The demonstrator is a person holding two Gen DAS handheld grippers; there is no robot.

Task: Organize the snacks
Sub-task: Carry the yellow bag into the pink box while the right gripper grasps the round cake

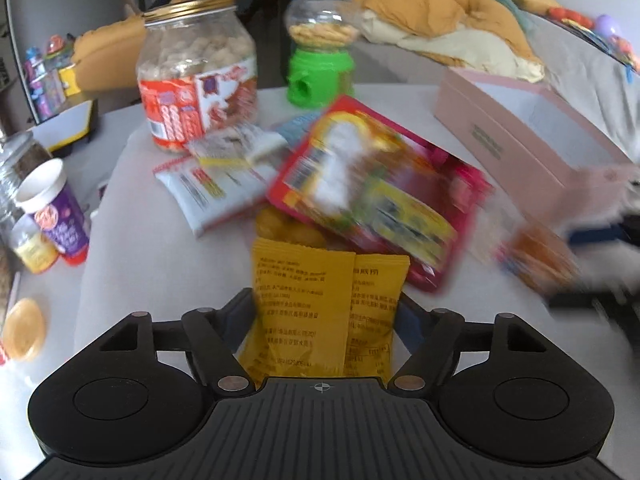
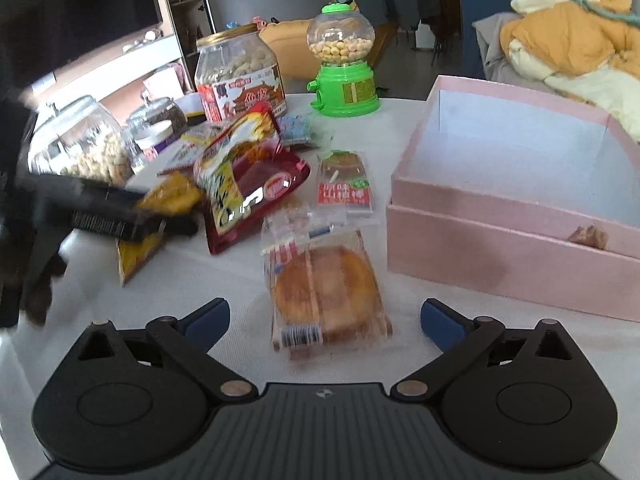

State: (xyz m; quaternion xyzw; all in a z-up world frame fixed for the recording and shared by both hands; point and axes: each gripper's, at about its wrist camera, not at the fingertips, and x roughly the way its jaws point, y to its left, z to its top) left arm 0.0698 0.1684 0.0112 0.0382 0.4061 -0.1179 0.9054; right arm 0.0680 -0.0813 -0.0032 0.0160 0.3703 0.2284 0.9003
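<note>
My left gripper [image 1: 326,300] is shut on a yellow snack packet [image 1: 320,300]; it also shows in the right wrist view [image 2: 160,216], held by the left gripper [image 2: 152,220]. A red snack bag [image 1: 376,196] lies just beyond the packet, blurred; the right wrist view shows it too [image 2: 248,184]. My right gripper [image 2: 324,320] is open, its fingers on either side of a clear-wrapped round pastry [image 2: 324,284] on the white table [image 2: 200,276]. An open pink box [image 2: 516,184] stands to the right, with one small brown piece [image 2: 588,236] inside.
A big peanut jar [image 1: 196,72] and a green gumball dispenser [image 1: 320,44] stand at the back. Small packets [image 2: 346,184] lie mid-table. Glass jars [image 2: 84,144] and a purple cup [image 1: 56,208] stand at the left. Orange bedding [image 1: 440,12] lies behind.
</note>
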